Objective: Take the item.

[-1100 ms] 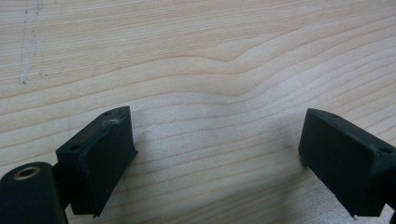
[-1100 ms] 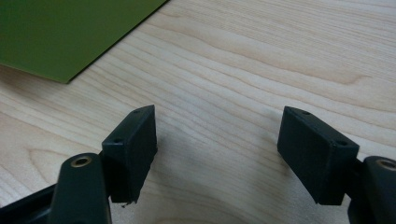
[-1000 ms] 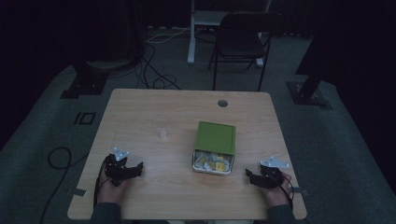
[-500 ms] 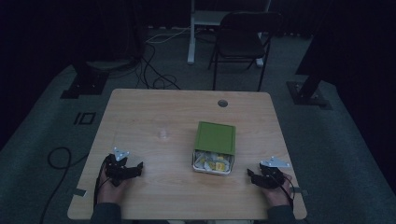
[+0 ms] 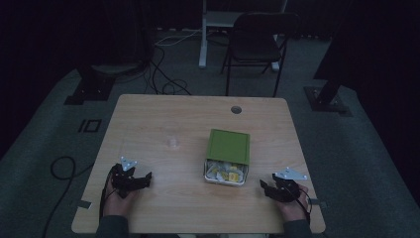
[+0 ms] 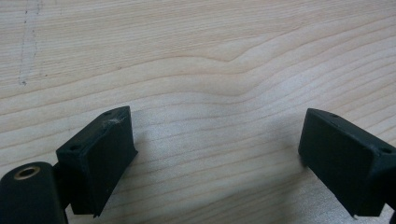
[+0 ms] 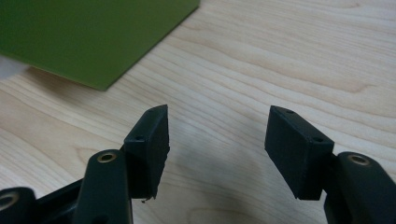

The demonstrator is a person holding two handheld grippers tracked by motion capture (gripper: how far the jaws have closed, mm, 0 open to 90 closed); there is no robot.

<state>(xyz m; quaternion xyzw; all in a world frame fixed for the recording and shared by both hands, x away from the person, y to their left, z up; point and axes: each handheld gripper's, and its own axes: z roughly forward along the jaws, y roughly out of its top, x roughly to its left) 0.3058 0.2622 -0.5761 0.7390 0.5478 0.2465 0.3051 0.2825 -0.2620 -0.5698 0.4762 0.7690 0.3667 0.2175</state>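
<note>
Both hands resting at the table's near edge

My left gripper (image 5: pixel 132 179) fingers gape over bare table (image 5: pixel 163 119); my right gripper (image 5: pixel 277 189) fingers, just narrowing, hold nothing. The green-lidded tin (image 5: pixel 227 154) sits between, nearer right.

- The green-lidded metal tin (image 5: pixel 227 156) sits on the light wooden table (image 5: pixel 163 114), right of its middle; its lid is slid toward the far side, and small packets (image 5: pixel 225 172) lie in its near end.
- A small clear cup (image 5: pixel 172 143) stands left of the tin, well apart.
- A round cable hole (image 5: pixel 236 109) lies behind the tin, near the far edge.
- The left gripper (image 5: pixel 130 179) rests near-left of the tin, well apart.
- The right gripper (image 5: pixel 278 189) rests near-right of the tin, closer by.
- A black folding chair (image 5: pixel 257 42) stands behind the table, beyond the tin.
</note>
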